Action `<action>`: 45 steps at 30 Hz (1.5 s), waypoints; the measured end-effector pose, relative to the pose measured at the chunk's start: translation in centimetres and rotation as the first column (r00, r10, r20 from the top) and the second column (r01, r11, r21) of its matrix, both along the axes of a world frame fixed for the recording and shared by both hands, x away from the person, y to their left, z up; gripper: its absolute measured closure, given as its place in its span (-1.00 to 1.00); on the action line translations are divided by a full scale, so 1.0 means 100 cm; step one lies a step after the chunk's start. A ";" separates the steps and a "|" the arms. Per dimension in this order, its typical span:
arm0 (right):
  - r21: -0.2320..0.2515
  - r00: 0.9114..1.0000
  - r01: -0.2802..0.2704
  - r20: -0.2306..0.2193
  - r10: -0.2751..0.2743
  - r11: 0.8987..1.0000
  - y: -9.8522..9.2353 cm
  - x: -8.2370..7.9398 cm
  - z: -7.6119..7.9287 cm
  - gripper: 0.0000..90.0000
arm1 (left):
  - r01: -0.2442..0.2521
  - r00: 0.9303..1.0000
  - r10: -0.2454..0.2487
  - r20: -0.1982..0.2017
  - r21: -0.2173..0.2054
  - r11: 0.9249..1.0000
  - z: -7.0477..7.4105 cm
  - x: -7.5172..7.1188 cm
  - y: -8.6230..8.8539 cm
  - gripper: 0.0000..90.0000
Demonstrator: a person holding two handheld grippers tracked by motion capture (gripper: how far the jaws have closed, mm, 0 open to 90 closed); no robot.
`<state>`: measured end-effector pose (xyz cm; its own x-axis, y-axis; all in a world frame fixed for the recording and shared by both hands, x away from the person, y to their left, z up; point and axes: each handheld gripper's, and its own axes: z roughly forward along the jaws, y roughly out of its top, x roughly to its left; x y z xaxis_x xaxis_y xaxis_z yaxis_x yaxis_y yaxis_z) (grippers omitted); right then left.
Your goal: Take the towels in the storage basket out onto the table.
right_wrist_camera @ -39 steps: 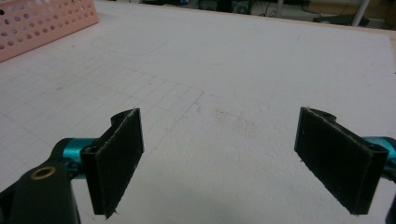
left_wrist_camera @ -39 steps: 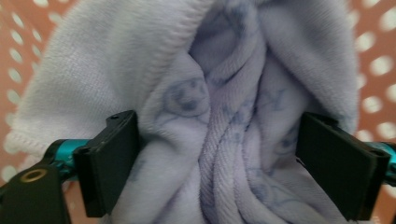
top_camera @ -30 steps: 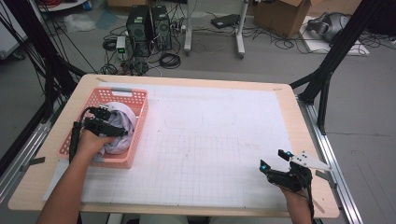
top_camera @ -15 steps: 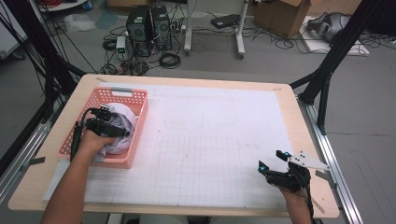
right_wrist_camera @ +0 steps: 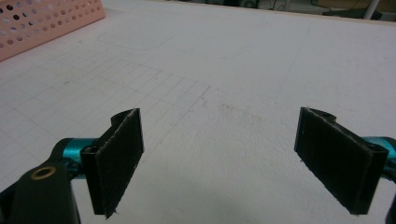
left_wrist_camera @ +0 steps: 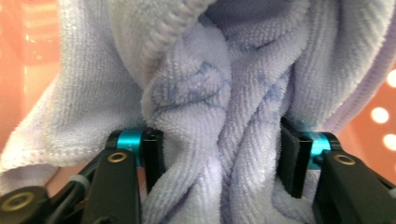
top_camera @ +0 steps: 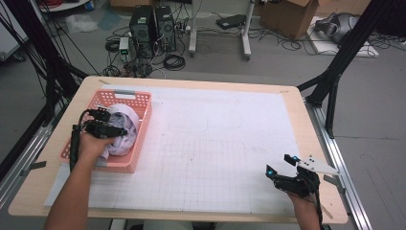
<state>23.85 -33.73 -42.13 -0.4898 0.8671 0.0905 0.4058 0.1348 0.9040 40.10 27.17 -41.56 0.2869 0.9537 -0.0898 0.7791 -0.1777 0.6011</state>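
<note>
A pale lilac towel lies bunched in the pink plastic basket at the table's left. My left gripper reaches into the basket from its near-left side. In the left gripper view its jaws have just been closing, and both black pads now press against twisted folds of the towel bunched between them. My right gripper rests low over the white mat near the front right corner. Its jaws stand wide open with nothing between them.
A white gridded mat covers most of the wooden table. The basket's perforated wall shows far off in the right gripper view. Black frame legs, cables and computer cases stand on the floor beyond the table.
The left gripper's jaws have drawn in on the towel in the basket. Neither hand has shifted on the table, and the right gripper stays open.
</note>
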 end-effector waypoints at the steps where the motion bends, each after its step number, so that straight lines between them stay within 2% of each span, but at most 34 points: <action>1: 0.000 1.000 0.000 0.000 0.000 1.000 0.000 0.000 0.000 -0.68 | -0.002 1.000 0.002 0.005 -0.004 1.000 0.001 0.000 0.001 0.09; 8: 0.004 1.000 0.008 -0.002 -0.008 1.000 -0.002 -0.001 0.000 -0.68 | -0.014 0.999 0.016 0.041 -0.054 0.998 0.005 -0.003 0.004 0.12; 11: 0.001 1.000 0.007 0.001 -0.007 1.000 -0.002 -0.001 0.000 -0.68 | -0.006 0.997 0.013 0.071 -0.099 0.995 0.009 -0.005 0.006 0.12; 15: 0.004 1.000 0.006 0.000 -0.006 1.000 -0.002 0.000 0.000 -0.68 | 0.008 0.991 0.011 0.135 -0.137 0.990 0.016 -0.009 0.008 0.12; 18: 0.003 1.000 0.005 0.002 -0.005 1.000 -0.002 -0.001 0.000 -0.68 | -0.005 0.982 0.039 0.185 -0.180 0.984 0.022 -0.013 0.011 0.12; 22: 0.005 1.000 0.006 0.001 -0.006 1.000 -0.002 -0.001 0.001 -0.68 | 0.002 0.964 0.057 0.259 -0.223 0.975 0.030 -0.018 0.016 0.12; 28: 0.012 1.000 0.009 0.002 -0.009 1.000 -0.003 -0.001 0.001 -0.68 | 0.044 0.932 0.057 0.357 -0.270 0.962 0.040 -0.027 0.021 0.12; 30: 0.012 1.000 0.010 0.003 -0.010 1.000 -0.003 -0.001 0.001 -0.68 | 0.059 0.923 0.057 0.381 -0.285 0.957 0.043 -0.029 0.022 0.12; 36: 0.014 1.000 0.009 0.003 -0.009 1.000 -0.003 -0.002 0.001 -0.68 | 0.093 0.901 0.045 0.431 -0.294 0.951 0.048 -0.036 0.025 0.12; 38: 0.014 1.000 0.009 0.003 -0.009 1.000 -0.003 -0.002 0.001 -0.68 | 0.109 0.889 0.044 0.456 -0.303 0.947 0.051 -0.038 0.025 0.12; 39: 0.016 1.000 0.010 -0.001 -0.010 1.000 -0.003 -0.002 0.001 -0.68 | 0.129 0.876 0.041 0.480 -0.316 0.940 0.053 -0.041 0.025 0.12; 40: 0.016 1.000 0.010 -0.001 -0.010 1.000 -0.003 -0.002 0.001 -0.68 | 0.129 0.876 0.041 0.480 -0.316 0.940 0.053 -0.041 0.025 0.12; 43: 0.017 1.000 0.010 0.000 -0.010 1.000 -0.002 -0.002 0.001 -0.68 | 0.171 0.851 0.022 0.525 -0.316 0.933 0.057 -0.045 0.024 0.12; 45: 0.017 1.000 0.011 0.000 -0.011 1.000 -0.002 -0.001 0.001 -0.68 | 0.194 0.833 0.023 0.553 -0.331 0.924 0.061 -0.048 0.023 0.12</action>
<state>23.70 -33.89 -42.06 -0.4805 0.8706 0.1052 0.4073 0.1153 0.9060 35.30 29.47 -35.51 0.4707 0.8531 -0.2252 0.3024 0.0838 0.9495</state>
